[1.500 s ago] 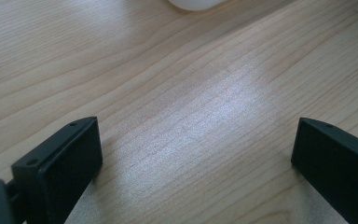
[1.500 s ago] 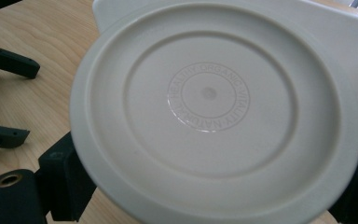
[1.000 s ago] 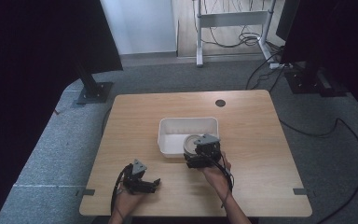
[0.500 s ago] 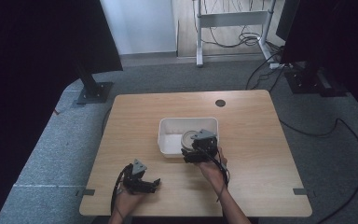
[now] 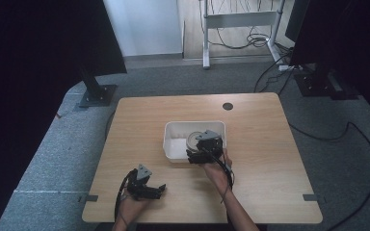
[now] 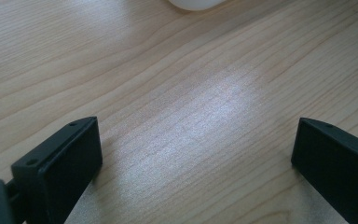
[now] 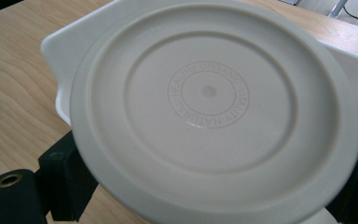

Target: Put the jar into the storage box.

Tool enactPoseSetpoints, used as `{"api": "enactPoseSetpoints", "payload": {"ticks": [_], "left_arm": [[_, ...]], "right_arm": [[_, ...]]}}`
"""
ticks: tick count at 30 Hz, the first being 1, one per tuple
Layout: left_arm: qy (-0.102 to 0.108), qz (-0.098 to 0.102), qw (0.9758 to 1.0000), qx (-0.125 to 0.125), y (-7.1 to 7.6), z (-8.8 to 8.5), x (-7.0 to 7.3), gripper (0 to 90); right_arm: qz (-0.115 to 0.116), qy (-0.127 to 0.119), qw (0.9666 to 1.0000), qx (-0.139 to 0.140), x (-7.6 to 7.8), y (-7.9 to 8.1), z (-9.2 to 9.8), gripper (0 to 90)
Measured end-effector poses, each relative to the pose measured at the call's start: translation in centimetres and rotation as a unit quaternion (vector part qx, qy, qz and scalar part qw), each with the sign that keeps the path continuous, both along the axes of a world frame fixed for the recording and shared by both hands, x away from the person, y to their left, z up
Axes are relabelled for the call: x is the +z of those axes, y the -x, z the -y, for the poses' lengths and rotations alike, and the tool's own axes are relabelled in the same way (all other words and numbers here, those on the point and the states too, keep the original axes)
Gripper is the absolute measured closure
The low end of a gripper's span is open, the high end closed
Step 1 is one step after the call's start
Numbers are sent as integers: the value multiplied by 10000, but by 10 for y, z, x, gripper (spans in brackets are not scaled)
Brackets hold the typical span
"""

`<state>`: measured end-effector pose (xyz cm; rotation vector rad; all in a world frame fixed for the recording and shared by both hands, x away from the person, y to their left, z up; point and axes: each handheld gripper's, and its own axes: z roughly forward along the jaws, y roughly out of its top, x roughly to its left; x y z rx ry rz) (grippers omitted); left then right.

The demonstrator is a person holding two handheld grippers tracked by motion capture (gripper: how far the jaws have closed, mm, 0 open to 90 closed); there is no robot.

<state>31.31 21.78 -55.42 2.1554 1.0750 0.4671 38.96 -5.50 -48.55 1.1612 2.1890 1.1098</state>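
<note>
A round beige plate (image 7: pixel 209 98) with embossed lettering on its underside is tilted toward the camera, and my right gripper (image 7: pixel 214 196) is shut on its rim. From above, the plate (image 5: pixel 193 140) hangs over the right part of a white rectangular bin (image 5: pixel 173 128) at the table's middle, with the right gripper (image 5: pixel 200 153) at the bin's near wall. My left gripper (image 5: pixel 160 190) rests near the front left of the table, open. In the left gripper view the left gripper (image 6: pixel 196 158) has its jaws wide apart over bare wood.
The wooden table (image 5: pixel 270 144) has a round cable hole (image 5: pixel 228 106) at the back. A corner of the white bin (image 6: pixel 196 3) shows in the left gripper view. Dark monitor stands and floor cables surround the table.
My right gripper has carried the plate slightly forward and left, further over the bin. The left gripper has stayed put.
</note>
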Motion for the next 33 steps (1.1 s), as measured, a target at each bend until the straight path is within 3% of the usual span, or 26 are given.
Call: {"api": "enactPoseSetpoints", "payload": {"ticks": [13,33], "left_arm": [[5,-3,10000,4,0,0,0,13],[5,-2,10000,-18,0,0,0,13]], "right_arm": [[-44,140,9998,-111,-13,-13,-10,93],[-240,403,9989,4,-33,-25,-19,93]]}}
